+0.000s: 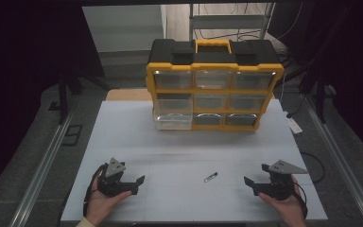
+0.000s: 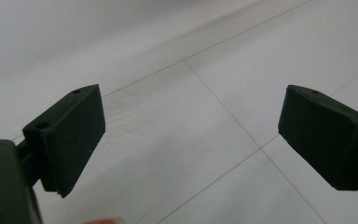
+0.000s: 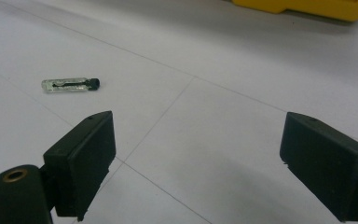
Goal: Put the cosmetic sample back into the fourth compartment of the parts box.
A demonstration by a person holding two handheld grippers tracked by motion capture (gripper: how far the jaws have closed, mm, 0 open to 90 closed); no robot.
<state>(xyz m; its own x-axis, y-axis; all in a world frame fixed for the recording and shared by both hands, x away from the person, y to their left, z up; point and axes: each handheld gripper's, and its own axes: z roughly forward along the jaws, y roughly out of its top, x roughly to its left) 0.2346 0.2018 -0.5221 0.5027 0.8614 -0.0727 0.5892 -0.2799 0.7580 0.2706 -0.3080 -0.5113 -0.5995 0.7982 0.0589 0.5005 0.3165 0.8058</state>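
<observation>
My left gripper (image 1: 131, 185): lower left of the high view, held in my left hand (image 1: 101, 203); jaws spread wide, nothing between them, pointing toward the frame's middle.
Left gripper view: both black jaws rise from the bottom corners, far apart, with bare white table (image 2: 182, 116) and its thin seam lines between them.
My right gripper (image 1: 254, 186): lower right of the high view, held in my right hand (image 1: 286, 208); jaws likewise spread, pinching nothing, pointing toward the frame's middle.
Right gripper view: jaws stand wide at lower left and lower right; the gap holds bare table surface.
Vial (image 1: 210, 178): small clear tube with a dark cap, lying flat on the table in the lower centre of the high view, between the two grippers, nearer the right one, touching neither.
Vial, close up: in the upper left of the right gripper view (image 3: 70, 85), lying on its side, cap end toward the frame's middle, above and beyond the left-hand jaw, outside the gap.
Drawer cabinet (image 1: 214, 90): yellow-framed, black-topped, with a yellow handle and three rows of clear drawers; upper centre of the high view, well apart from vial and grippers.
Lower-left drawer (image 1: 172, 121): pulled partly forward of the frame.
</observation>
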